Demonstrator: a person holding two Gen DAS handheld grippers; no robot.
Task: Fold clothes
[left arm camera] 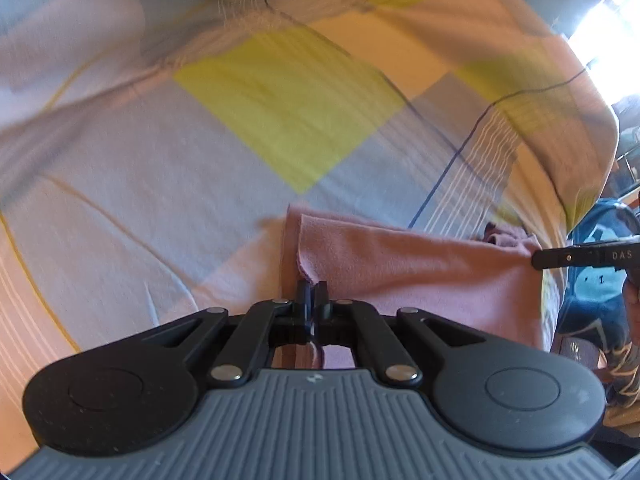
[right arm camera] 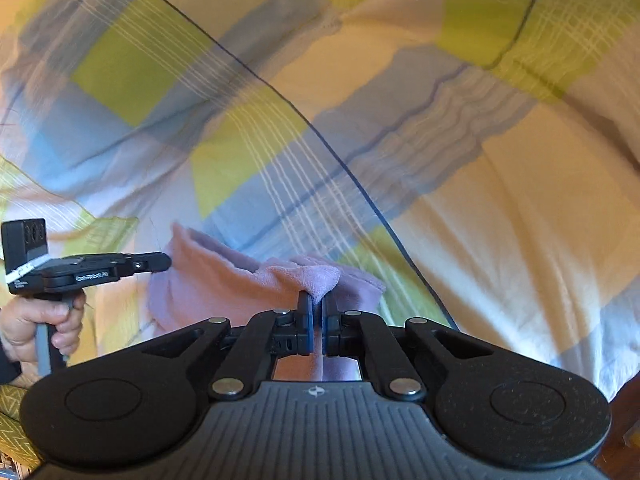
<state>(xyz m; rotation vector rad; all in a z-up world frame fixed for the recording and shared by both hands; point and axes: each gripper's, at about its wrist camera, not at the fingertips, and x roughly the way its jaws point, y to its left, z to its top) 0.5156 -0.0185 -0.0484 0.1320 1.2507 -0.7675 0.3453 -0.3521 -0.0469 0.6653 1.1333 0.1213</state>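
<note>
In the lower middle of the left wrist view, the left gripper [left arm camera: 311,294] has its jaws pressed together on the near left corner of the pink cloth [left arm camera: 420,276], which lies on the checked bedspread [left arm camera: 280,100] and stretches toward the right edge of the frame. In the right wrist view, the right gripper [right arm camera: 316,308] pinches a bunched fold of that cloth at lower centre. At lower left, a hand [right arm camera: 36,328] holds the other gripper's handle.

We hold the left gripper [left arm camera: 311,294] angled downward, jaws closed together. We hold the right gripper [right arm camera: 316,308] likewise, jaws clamped shut. Our left hand [right arm camera: 44,326] wraps its gripper's handle.
</note>
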